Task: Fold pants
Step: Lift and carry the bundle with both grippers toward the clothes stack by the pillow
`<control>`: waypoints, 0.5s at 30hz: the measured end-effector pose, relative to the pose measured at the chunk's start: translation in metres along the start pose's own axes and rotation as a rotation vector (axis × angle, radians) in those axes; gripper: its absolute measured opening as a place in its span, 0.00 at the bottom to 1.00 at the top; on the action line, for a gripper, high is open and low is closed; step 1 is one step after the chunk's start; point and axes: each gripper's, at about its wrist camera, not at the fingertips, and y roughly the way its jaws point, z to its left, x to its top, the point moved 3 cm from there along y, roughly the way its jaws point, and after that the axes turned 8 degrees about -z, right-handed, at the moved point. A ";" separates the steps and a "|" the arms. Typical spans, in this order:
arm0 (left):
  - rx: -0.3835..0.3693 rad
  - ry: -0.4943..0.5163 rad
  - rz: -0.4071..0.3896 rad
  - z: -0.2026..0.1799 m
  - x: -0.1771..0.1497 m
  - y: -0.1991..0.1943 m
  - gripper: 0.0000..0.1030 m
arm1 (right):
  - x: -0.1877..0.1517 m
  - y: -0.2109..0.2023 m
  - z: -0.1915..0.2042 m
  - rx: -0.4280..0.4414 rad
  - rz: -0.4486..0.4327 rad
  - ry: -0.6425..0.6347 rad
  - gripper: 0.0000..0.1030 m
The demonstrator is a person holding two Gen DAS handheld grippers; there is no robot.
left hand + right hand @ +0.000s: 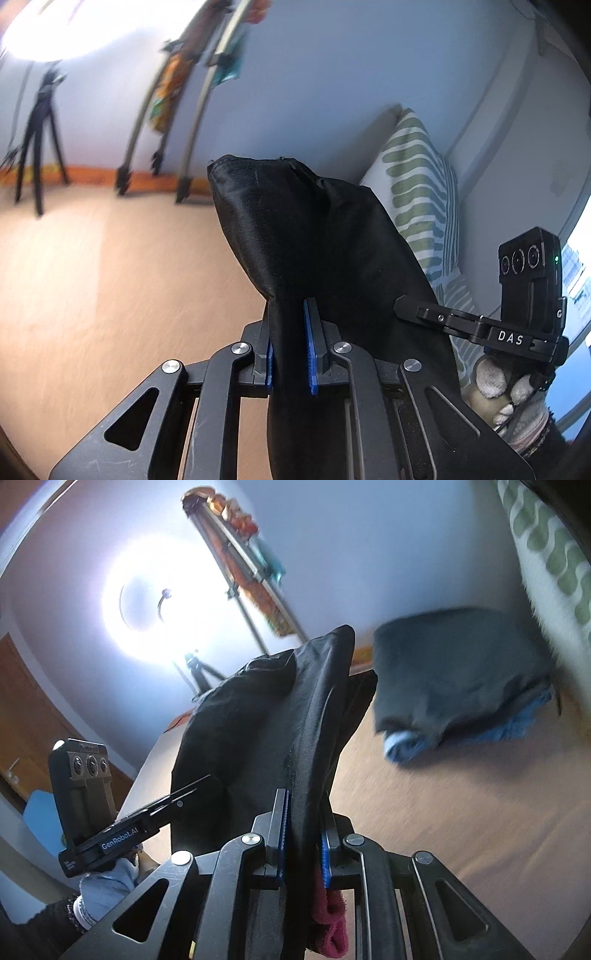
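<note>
Both the left gripper (290, 347) and right gripper (303, 834) are clenching smooth, satiny black pants (314, 229), bunched mid-frame between blue ridged jaws.

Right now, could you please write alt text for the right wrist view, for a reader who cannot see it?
The right gripper jaws pinch black pants lifted above a wooden floor. The left gripper grips the same cloth at the left. A dark folded pile lies behind.
</note>
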 end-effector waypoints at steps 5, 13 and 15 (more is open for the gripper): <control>-0.033 0.041 -0.023 -0.022 0.034 0.038 0.11 | 0.047 -0.009 -0.022 -0.050 -0.043 -0.041 0.12; -0.053 0.092 -0.054 -0.043 0.079 0.115 0.11 | 0.118 0.005 -0.074 -0.120 -0.079 -0.049 0.12; -0.054 0.100 -0.057 -0.046 0.086 0.132 0.11 | 0.132 0.011 -0.085 -0.138 -0.085 -0.059 0.12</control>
